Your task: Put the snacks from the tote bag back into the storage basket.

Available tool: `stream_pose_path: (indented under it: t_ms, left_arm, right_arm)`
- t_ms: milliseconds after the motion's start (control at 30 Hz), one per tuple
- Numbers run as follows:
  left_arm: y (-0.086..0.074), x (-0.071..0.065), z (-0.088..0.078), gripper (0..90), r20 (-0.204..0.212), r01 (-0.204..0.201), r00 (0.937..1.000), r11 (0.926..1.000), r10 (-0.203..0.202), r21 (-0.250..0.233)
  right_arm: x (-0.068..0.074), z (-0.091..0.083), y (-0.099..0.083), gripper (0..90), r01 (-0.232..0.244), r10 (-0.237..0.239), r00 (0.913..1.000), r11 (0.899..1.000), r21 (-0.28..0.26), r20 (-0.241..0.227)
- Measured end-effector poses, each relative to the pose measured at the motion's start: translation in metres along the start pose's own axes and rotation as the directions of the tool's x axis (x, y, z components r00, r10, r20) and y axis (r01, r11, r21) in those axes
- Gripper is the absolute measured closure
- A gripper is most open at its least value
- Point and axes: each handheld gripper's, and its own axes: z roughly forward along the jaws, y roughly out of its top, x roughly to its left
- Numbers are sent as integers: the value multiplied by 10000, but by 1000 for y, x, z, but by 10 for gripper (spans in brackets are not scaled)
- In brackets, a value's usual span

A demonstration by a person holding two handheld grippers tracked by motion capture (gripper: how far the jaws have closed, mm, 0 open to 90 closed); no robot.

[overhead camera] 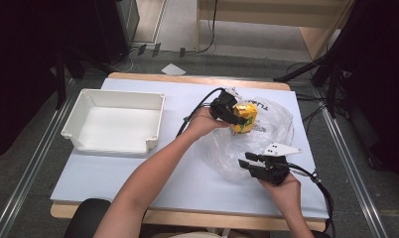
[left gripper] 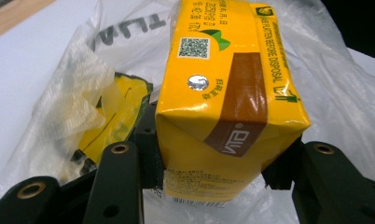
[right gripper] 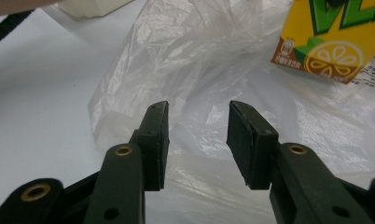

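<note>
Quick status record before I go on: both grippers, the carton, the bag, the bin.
left gripper: shut on the yellow drink carton, held above the bag
right gripper: open, empty, at the bag's near edge
plastic bag: clear, crumpled on the table's right side
white bin: left side of the table, empty
second yellow carton: inside the bag

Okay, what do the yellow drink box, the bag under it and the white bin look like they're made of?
Yellow drink box: looks like coated paperboard, glossy, with folded seams and a foil straw spot. Bag: thin clear plastic film, crinkled and see-through. White bin: probably moulded plastic, matte, with a rounded rim; the look alone leaves that open.
</note>
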Motion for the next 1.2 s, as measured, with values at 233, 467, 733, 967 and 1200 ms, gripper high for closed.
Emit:
stream_pose_path:
  t_ms: [233, 467, 733, 967, 1200]
  left_arm:
    - [10, -8, -23, 528, 82, -72, 9999, 9990, 76, -447]
    - [14, -11, -40, 528, 252, 52, 9997, 9983, -37, -583]
    - [13, -18, -61, 528, 300, 39, 9995, 9977, -19, -673]
    - [5, -24, -78, 528, 353, 72, 9994, 9968, -44, -796]
    - [-2, -24, -102, 528, 297, 171, 9995, 9947, -142, -1012]
  right_arm:
    - [0, 2, 0, 601, -37, 37, 10000, 10000, -8, -11]
    - [0, 1, 0, 601, -54, 54, 10000, 10000, -24, -4]
    - [-1, 1, 0, 599, -94, 94, 10000, 10000, -32, -11]
    - [-3, 2, 3, 597, -260, 260, 9997, 9996, -142, -4]
    - [-6, 0, 8, 596, -429, 434, 9989, 9987, -266, 184]
